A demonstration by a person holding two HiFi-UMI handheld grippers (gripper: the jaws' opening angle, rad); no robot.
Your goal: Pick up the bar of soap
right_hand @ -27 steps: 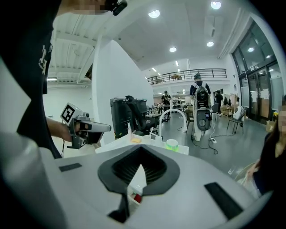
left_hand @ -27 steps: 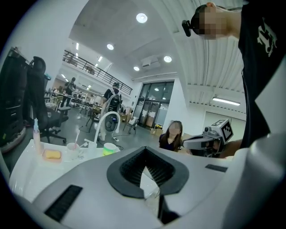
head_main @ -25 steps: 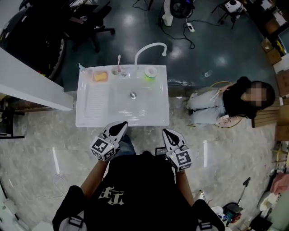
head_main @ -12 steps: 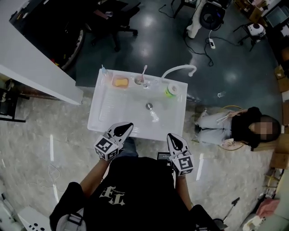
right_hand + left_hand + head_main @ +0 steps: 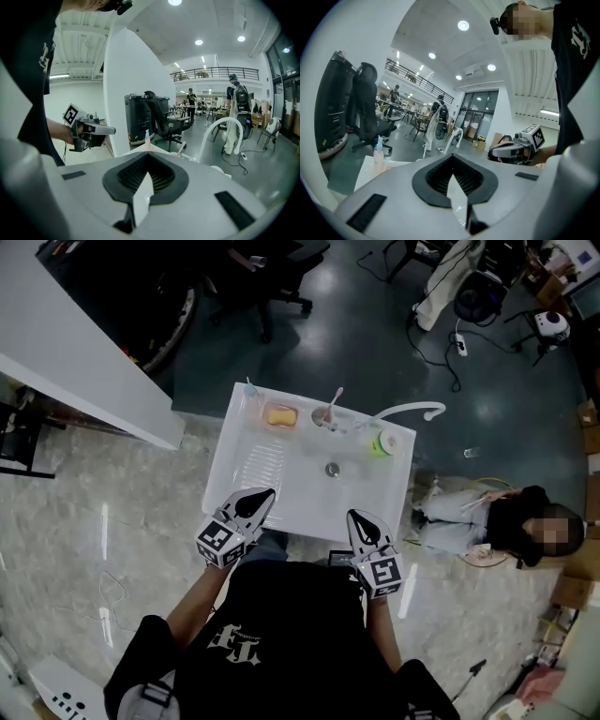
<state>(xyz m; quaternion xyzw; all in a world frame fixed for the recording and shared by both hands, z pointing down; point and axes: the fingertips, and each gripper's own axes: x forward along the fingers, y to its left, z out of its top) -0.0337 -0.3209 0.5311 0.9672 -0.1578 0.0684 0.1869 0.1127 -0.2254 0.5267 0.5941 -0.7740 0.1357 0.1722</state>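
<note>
The orange bar of soap (image 5: 280,415) lies in a dish at the far left corner of the white sink unit (image 5: 272,493). My left gripper (image 5: 262,494) hovers over the sink's near edge, shut with nothing in it. My right gripper (image 5: 354,515) hangs just off the near edge, also shut and empty. Both are well short of the soap. In the left gripper view the jaws (image 5: 452,158) meet at a point. The right gripper view shows its jaws (image 5: 149,153) shut too, and the soap itself is hidden behind them.
On the sink's back ledge stand a small bottle (image 5: 250,388), a cup with a toothbrush (image 5: 326,414) and a green cup (image 5: 380,443); a white faucet (image 5: 409,412) arches there. A person sits on the floor (image 5: 497,521) at the right. A white partition (image 5: 84,362) stands at the left.
The head view has swung, so the sink now sits farther right and turned clockwise. Both grippers have kept their place near its near edge, still shut.
</note>
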